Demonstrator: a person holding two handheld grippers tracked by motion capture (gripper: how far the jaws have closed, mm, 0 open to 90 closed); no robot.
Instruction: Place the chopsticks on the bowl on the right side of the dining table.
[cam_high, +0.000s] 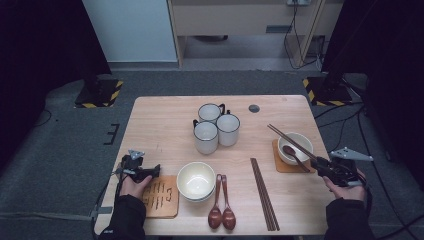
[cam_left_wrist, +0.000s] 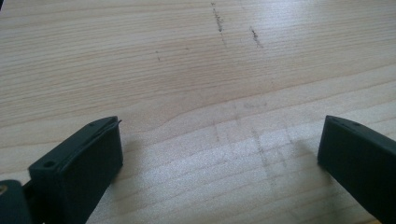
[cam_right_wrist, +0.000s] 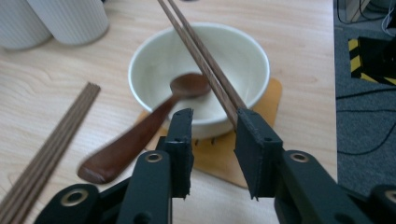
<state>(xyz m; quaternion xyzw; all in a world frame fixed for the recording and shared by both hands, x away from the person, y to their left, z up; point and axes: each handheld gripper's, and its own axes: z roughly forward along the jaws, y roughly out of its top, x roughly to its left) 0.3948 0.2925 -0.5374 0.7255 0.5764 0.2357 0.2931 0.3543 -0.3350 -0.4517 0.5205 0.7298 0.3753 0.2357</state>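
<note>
R gripper (cam_right_wrist: 212, 123) fingers parted by chopsticks (cam_right_wrist: 205, 60) across bowl (cam_right_wrist: 154, 60), L gripper (cam_left_wrist: 219, 149) fingers wide apart, nothing between.

Dark brown chopsticks (cam_right_wrist: 205, 60), brown spoon (cam_right_wrist: 140, 135), white bowl (cam_right_wrist: 243, 60), tan coaster (cam_right_wrist: 268, 100)

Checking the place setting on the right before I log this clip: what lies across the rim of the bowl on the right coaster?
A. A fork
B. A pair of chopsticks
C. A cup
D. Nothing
B: in the right gripper view a pair of chopsticks lies across the rim of the bowl on its coaster, with a spoon leaning in the bowl too.
</note>
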